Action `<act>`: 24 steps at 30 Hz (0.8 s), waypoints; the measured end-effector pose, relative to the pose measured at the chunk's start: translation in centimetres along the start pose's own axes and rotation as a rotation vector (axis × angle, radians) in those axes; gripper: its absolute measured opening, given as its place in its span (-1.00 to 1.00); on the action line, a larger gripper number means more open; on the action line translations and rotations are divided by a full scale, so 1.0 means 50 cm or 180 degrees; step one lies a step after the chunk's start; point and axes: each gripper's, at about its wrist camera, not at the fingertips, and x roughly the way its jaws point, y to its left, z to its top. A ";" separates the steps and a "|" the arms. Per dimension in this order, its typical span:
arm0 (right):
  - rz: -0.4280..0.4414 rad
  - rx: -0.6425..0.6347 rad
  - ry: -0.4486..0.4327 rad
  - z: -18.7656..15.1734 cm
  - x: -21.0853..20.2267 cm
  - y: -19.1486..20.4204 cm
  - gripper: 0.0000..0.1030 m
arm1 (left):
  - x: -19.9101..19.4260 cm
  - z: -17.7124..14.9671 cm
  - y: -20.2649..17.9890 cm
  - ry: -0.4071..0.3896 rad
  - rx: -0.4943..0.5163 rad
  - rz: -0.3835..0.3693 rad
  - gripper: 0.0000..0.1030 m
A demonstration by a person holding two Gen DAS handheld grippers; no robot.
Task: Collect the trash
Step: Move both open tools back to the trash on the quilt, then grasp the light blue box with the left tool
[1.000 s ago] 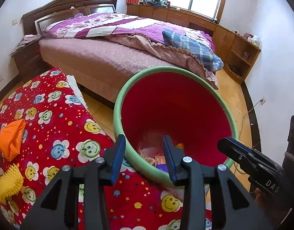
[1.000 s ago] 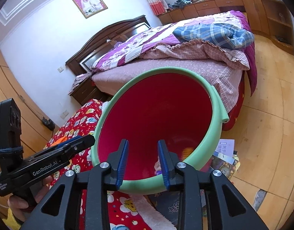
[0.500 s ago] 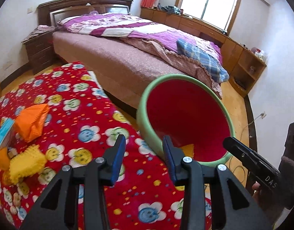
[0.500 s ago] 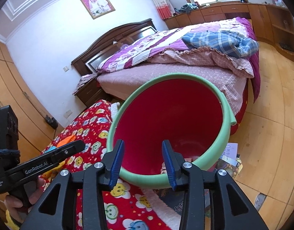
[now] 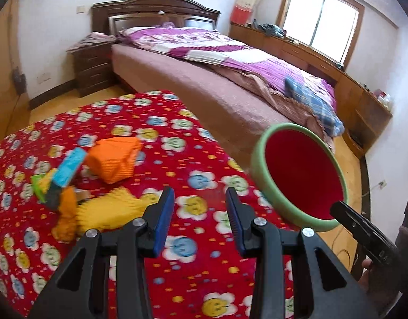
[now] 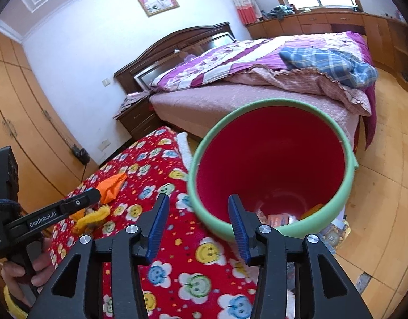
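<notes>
The left gripper (image 5: 200, 214) hangs over the red flower-print surface (image 5: 193, 159) with its jaws parted and nothing between the blue pads. Just beyond its left finger lies a yellow bristly piece (image 5: 110, 210), and past that, toward the surface's left edge, sits a small heap: an orange crumpled wrapper (image 5: 113, 159), a light-blue flat packet (image 5: 69, 167) leaning across darker scraps, and another orange scrap (image 5: 67, 212) at the near side of the heap. All of this trash rests on the surface, well apart from the bin.

The right gripper (image 6: 197, 224) is empty too; its jaws have just been opening and stand apart, one finger over the surface's right edge, the other in front of the bin's rim. The green-rimmed red bin (image 6: 336, 194) stands just beside the surface's right edge, between it and the bed (image 6: 230, 101), tilted in view so that its inside shows. At its bottom lie a few bits of litter (image 6: 278, 218), among them a small orange-printed packet.

The person's hand (image 6: 31, 268) grips the left gripper's handle at the surface's left side.
</notes>
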 end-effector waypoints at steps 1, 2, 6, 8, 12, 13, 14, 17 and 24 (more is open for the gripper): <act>0.0011 -0.0017 0.0013 -0.001 0.003 0.007 -0.02 | -0.004 0.000 0.013 -0.0014 -0.0022 0.0048 -0.23; 0.0018 -0.0029 0.0022 -0.003 0.005 0.012 -0.02 | -0.007 0.001 0.026 -0.0026 -0.0039 0.0094 -0.23; 0.0056 -0.0085 0.0085 -0.011 0.019 0.039 -0.01 | -0.017 0.000 0.071 -0.0057 -0.0122 0.0230 -0.23; 0.0071 -0.0098 0.0111 -0.014 0.026 0.050 -0.01 | -0.020 0.000 0.098 -0.0064 -0.0182 0.0303 -0.23; 0.0096 -0.0145 0.0173 -0.020 0.042 0.072 -0.01 | -0.023 0.000 0.146 -0.0077 -0.0280 0.0425 -0.23; 0.0098 -0.0153 0.0181 -0.020 0.046 0.076 -0.01 | -0.023 0.001 0.158 -0.0083 -0.0303 0.0463 -0.23; 0.0103 -0.0164 0.0193 -0.021 0.050 0.079 -0.01 | -0.024 0.001 0.167 -0.0087 -0.0319 0.0494 -0.23; 0.0110 -0.0197 0.0230 -0.026 0.061 0.093 0.04 | -0.021 0.003 0.203 -0.0085 -0.0376 0.0611 -0.23; 0.0135 -0.0245 0.0325 -0.036 0.086 0.112 0.16 | 0.005 0.001 0.258 0.0014 -0.0427 0.0837 -0.17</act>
